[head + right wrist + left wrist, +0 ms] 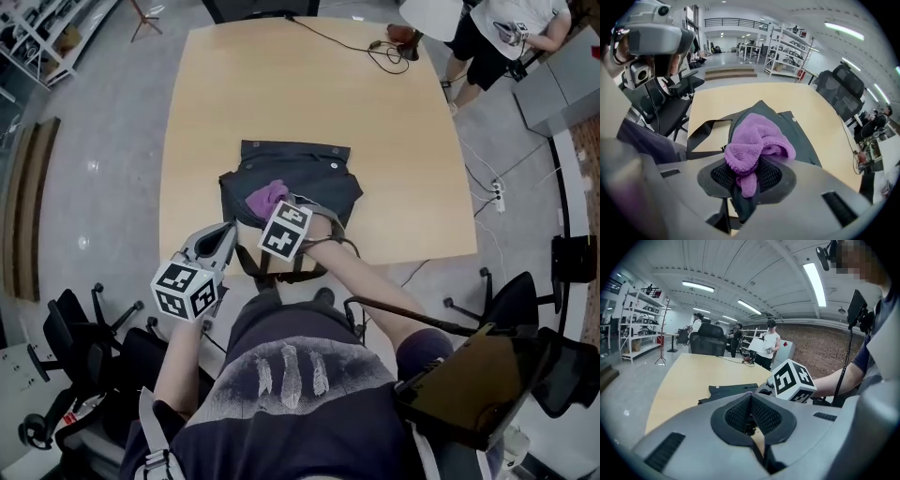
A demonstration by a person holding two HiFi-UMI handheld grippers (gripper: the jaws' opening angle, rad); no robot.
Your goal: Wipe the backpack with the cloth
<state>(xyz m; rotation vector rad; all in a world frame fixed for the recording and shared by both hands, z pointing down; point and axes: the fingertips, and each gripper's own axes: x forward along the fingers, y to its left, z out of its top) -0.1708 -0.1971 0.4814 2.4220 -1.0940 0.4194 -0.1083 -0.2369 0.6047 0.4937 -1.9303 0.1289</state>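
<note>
Item: cloth (pixel 757 143), purple, soft, light; pinched in my right tongs (pixel 749 165), bunched over backpack (pixel 300 173). Said backpack: limp dark fabric, flat on counter (pixel 309 84), likely shifts; steady near flap. My left tongs (pixel 751 401): closed, empty.

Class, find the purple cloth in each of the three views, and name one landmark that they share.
Head view: purple cloth at centre, lying on the backpack.
Left gripper view: not clearly in it; the backpack shows past the jaws.
Right gripper view: purple cloth at centre, pinched in the right gripper jaws.
Shared landmark: the backpack.
</note>
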